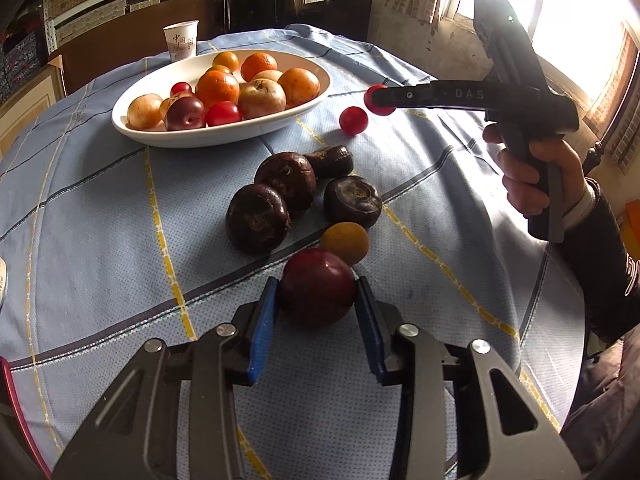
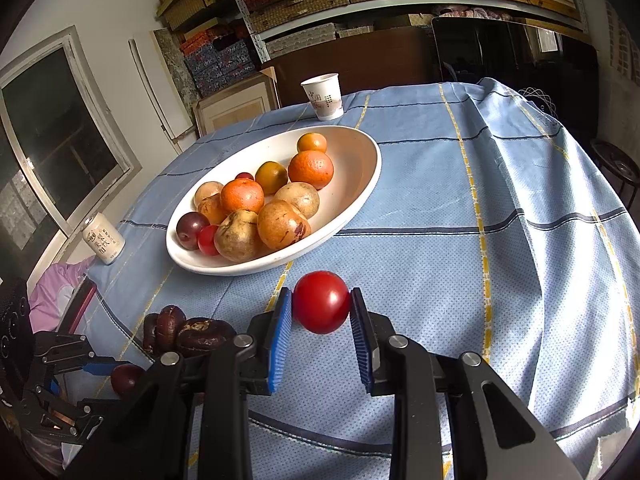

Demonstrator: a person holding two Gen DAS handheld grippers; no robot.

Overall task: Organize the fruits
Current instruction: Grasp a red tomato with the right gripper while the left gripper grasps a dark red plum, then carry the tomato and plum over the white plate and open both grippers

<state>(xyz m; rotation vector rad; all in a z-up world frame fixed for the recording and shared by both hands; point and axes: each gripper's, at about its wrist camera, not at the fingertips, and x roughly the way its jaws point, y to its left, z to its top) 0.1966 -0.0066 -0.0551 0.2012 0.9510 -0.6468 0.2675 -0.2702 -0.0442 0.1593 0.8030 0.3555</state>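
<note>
Only rightward: can point(image 2: 103, 237) beside bowl point(image 2: 362, 184)

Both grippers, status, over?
Left gripper shut on dark plum. Right gripper shut on red tomato, near bowl. Path clear.

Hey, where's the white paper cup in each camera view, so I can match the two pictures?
Left wrist view: the white paper cup stands upper left, just behind the white bowl's far end.
Right wrist view: the cup stands top center, beyond the bowl at the table's far edge.
Shared landmark: the fruit-filled white bowl on the blue tablecloth.
</note>
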